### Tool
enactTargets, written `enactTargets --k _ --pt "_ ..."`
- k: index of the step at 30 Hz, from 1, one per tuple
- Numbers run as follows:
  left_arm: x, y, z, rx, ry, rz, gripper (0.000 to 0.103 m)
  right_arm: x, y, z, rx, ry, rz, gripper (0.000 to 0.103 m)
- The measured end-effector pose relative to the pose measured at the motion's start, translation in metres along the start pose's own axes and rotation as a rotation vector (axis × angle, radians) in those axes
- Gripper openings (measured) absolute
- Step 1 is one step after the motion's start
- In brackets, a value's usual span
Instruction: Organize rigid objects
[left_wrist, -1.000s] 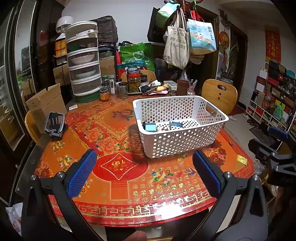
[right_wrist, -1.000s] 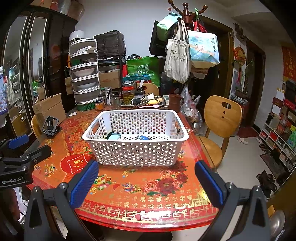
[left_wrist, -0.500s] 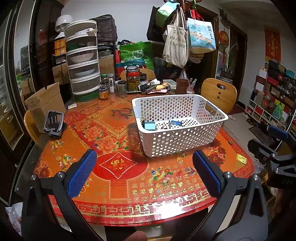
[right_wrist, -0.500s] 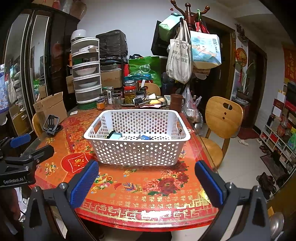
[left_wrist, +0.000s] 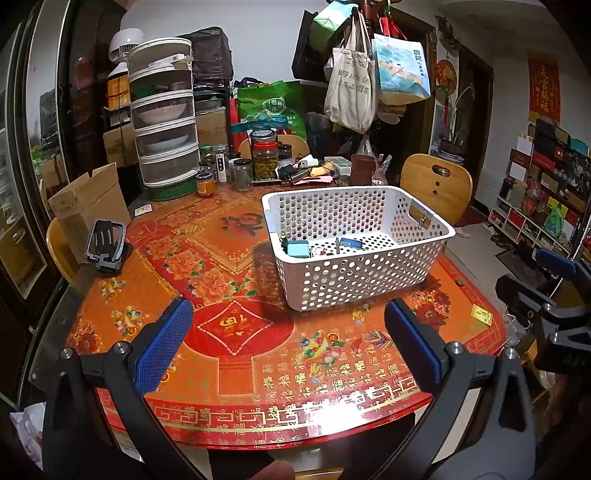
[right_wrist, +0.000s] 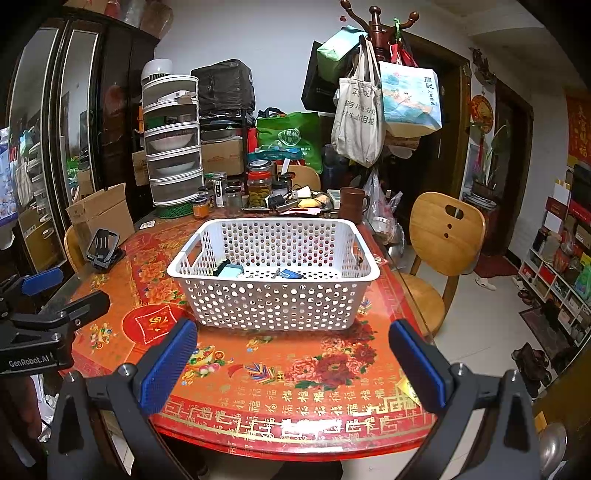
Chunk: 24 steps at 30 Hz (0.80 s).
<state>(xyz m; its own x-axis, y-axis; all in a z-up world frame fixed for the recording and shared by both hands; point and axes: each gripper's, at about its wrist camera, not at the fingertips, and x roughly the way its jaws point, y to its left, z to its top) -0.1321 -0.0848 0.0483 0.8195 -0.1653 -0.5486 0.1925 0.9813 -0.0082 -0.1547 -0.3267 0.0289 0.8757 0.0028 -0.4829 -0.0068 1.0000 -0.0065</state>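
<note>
The round table (left_wrist: 229, 354) with its red floral cover carries a white perforated basket (right_wrist: 273, 295) near the middle, and only the right wrist view takes in the whole coat rack (right_wrist: 376, 22) top, while the left view shows the yellow card (left_wrist: 481, 315) lying flat near the table edge. Inside the basket a pale blue box (left_wrist: 297, 249) and a small blue item (left_wrist: 351, 243) lie low against the floor, the rest too small to make out. Both the left gripper (left_wrist: 288, 343) and the right gripper (right_wrist: 291, 362) hang over the near edge, jaws spread wide, holding nothing.
</note>
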Motion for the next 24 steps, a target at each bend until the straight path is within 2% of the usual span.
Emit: enactTargets --k 24 --pt "0.0032 0.0015 -0.0040 0.002 0.016 -0.015 0.102 -0.0001 0.0001 -0.0001 -0.001 0.001 0.000 0.103"
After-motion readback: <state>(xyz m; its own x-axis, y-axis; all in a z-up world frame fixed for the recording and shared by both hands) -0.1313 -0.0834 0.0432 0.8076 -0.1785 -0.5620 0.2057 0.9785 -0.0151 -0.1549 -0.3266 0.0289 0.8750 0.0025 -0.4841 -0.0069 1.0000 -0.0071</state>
